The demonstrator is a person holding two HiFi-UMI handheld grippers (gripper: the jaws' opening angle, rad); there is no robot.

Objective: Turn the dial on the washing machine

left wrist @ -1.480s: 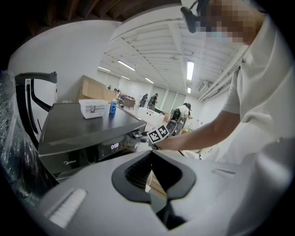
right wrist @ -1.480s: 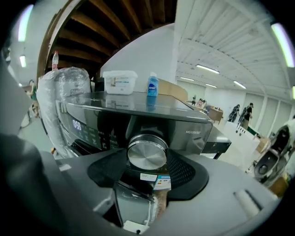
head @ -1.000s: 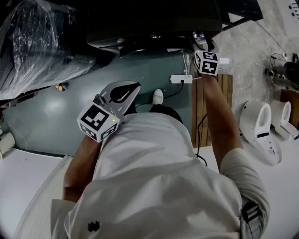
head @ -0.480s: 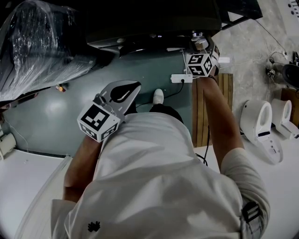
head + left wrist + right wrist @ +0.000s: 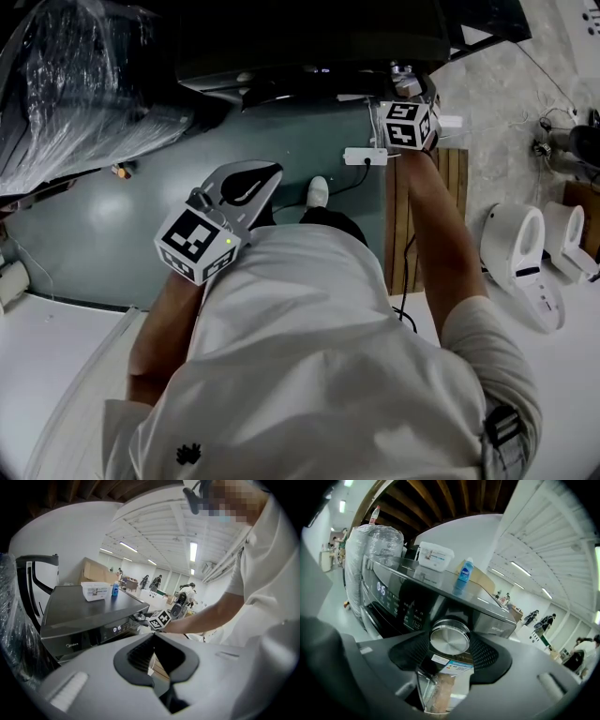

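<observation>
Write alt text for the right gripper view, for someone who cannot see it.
The right gripper grips the silver dial of a dark washing machine, one jaw on either side. On the machine's top stand a white lidded tub and a small blue bottle.

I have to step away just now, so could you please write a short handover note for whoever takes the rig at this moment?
Right tool: shut on the silver dial at the right end of the front panel of the washing machine.
Left tool: shut, empty, held back, away from the machine.
Done: the dial is gripped; how far it has been turned cannot be told.
To do: turn the dial to the setting wanted, open the tool, draw back.
</observation>
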